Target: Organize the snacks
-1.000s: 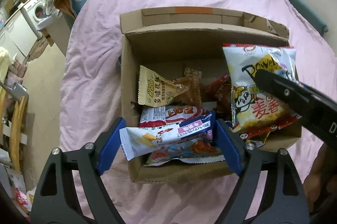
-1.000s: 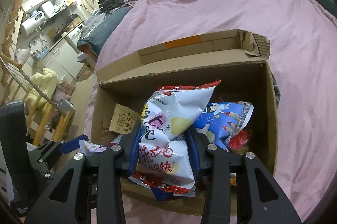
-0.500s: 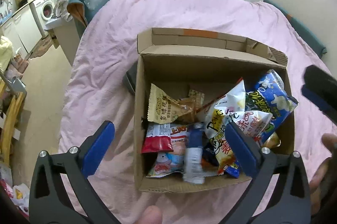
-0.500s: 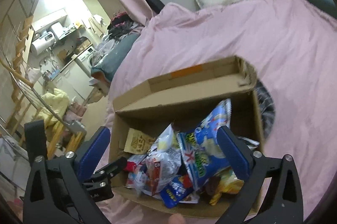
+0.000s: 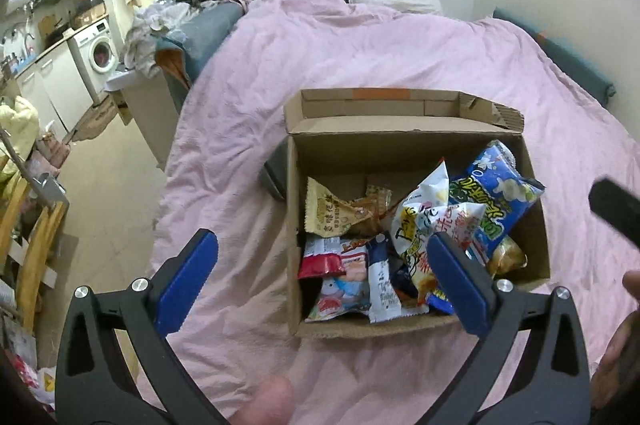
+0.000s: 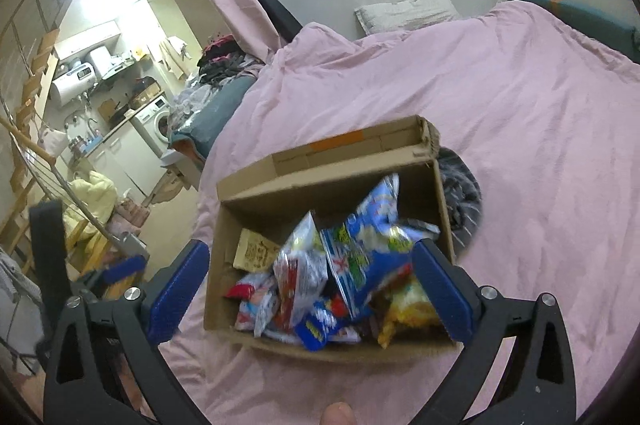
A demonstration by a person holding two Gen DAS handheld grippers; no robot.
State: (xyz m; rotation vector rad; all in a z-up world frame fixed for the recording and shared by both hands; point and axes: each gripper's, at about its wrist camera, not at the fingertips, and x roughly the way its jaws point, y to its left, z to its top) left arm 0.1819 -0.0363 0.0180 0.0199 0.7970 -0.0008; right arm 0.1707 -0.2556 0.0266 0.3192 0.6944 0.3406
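On the pink bed, the box (image 5: 416, 153) of snacks (image 5: 400, 241) lay ahead and below both grippers. We held the left gripper (image 5: 320, 281) and right gripper (image 6: 312, 289) wide open, empty, about equally near.

Both cameras ride on hand-held grippers above the near edge of a bed (image 5: 360, 65), looking forward and steeply down. The left wrist view sees the cardboard box (image 5: 400, 145) just right of centre, toward 4 o'clock, fairly near. The right wrist view, less steep, has the same box (image 6: 320, 193) at centre low, toward 6 o'clock. They share the box, the pink bedcover, the pillow (image 6: 404, 11) at 12 and the kitchen corner at 9 to 10 o'clock.
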